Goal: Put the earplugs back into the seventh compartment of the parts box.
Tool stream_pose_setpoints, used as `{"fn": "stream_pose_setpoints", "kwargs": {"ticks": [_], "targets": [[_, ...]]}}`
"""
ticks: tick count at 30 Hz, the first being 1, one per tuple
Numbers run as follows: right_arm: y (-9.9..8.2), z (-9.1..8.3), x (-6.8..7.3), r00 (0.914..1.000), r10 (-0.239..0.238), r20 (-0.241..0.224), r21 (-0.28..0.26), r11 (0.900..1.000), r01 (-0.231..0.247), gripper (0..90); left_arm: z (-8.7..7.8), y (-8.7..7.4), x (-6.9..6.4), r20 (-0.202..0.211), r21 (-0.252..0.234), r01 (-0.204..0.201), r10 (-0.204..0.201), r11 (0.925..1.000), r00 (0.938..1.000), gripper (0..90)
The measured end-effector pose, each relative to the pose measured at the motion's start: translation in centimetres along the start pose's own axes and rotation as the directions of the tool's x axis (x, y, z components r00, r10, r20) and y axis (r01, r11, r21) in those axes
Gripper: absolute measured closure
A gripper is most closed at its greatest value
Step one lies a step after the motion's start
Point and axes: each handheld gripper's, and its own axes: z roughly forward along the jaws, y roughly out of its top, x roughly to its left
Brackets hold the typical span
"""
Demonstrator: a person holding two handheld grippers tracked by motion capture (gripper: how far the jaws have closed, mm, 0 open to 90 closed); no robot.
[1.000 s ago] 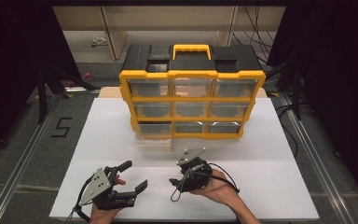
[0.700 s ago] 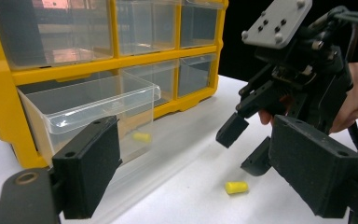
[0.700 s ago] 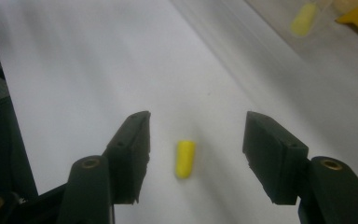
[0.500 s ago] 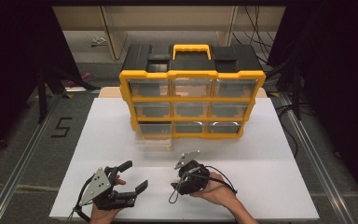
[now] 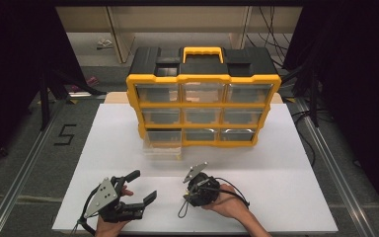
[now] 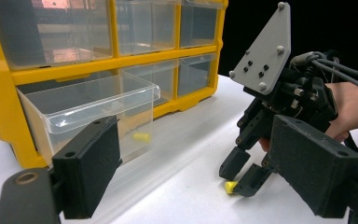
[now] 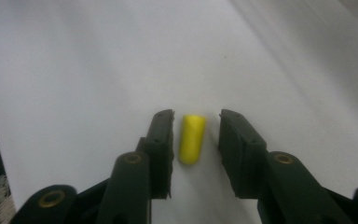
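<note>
Right gripper (image 7: pixel 196 135): jaws part open, straddling a small yellow foam earplug (image 7: pixel 192 138) lying on the white table (image 7: pixel 74 70), a gap on either side. Left gripper (image 6: pixel 205 172): jaws wide apart, empty; its view alone reveals a second yellow earplug (image 6: pixel 141 136) inside the pulled-out clear drawer (image 6: pixel 93 100) of the yellow organizer (image 5: pixel 203 101). High view: floor marking "5" (image 5: pixel 65 134).

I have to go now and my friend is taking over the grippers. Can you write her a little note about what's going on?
Right gripper: open, jaws down on the white table, either side of a small yellow plug but not squeezing it yet.
Left gripper: open, holding nothing, resting near the table's front edge.
Yellow organizer: bottom-left clear drawer is pulled out, with another yellow plug seen through it.
Done: drawer open, plug lined up.
Left, probably: close on the plug, drop it in the drawer.
</note>
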Motion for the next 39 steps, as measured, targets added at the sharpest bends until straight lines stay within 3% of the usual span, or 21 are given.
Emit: {"fn": "stream_pose_setpoints", "kwargs": {"ticks": [5,10,15,21,28,33,34,35,39], "targets": [[0.0,0.0,0.2,0.9998,-0.02,-0.002,0.002,0.9998,0.02,78.2,0.0,0.0,0.0,-0.001,0.0,0.001,-0.001,1.0,1.0,16.5],[0.0,-0.2,0.2,0.9996,-0.028,0.001,-0.013,0.9995,0.028,79.2,0.0,0.0,0.0,-0.001,0.0,0.0,0.0,1.0,1.0,16.5],[0.2,-1.8,-0.6,0.9993,0.001,0.037,-0.134,0.991,0.004,79.6,0.0,0.0,0.0,-0.002,0.0,0.001,-0.001,1.0,1.0,16.5],[0.3,-2.3,-0.6,0.997,0.023,0.074,-0.193,0.9811,-0.008,79.6,0.0,0.0,0.0,-0.003,0.0,0.001,-0.001,1.0,1.0,16.5],[0.4,-3.2,-0.8,0.9932,0.052,0.105,-0.282,0.9592,-0.02,79.7,0.0,0.0,0.0,-0.004,0.0,0.001,-0.001,1.0,1.0,16.5],[0.9,-4.1,-0.9,0.9901,0.074,0.12,-0.356,0.934,-0.026,79.8,0.1,0.0,0.0,-0.002,0.003,0.0,0.0,1.0,1.0,16.5],[1.2,-4.5,-1.0,0.989,0.079,0.125,-0.384,0.9229,-0.025,79.9,0.1,0.0,0.0,-0.002,0.003,0.0,0.0,1.0,1.0,16.5],[1.2,-4.5,-1.0,0.989,0.079,0.125,-0.384,0.9229,-0.025,79.9,0.1,0.0,0.0,-0.001,0.003,0.0,0.0,1.0,1.0,16.5],[1.9,-5.0,-1.3,0.9878,0.099,0.12,-0.431,0.9016,-0.037,79.9,0.1,0.0,0.0,-0.002,0.002,0.0,0.0,1.0,1.0,16.5]]}}
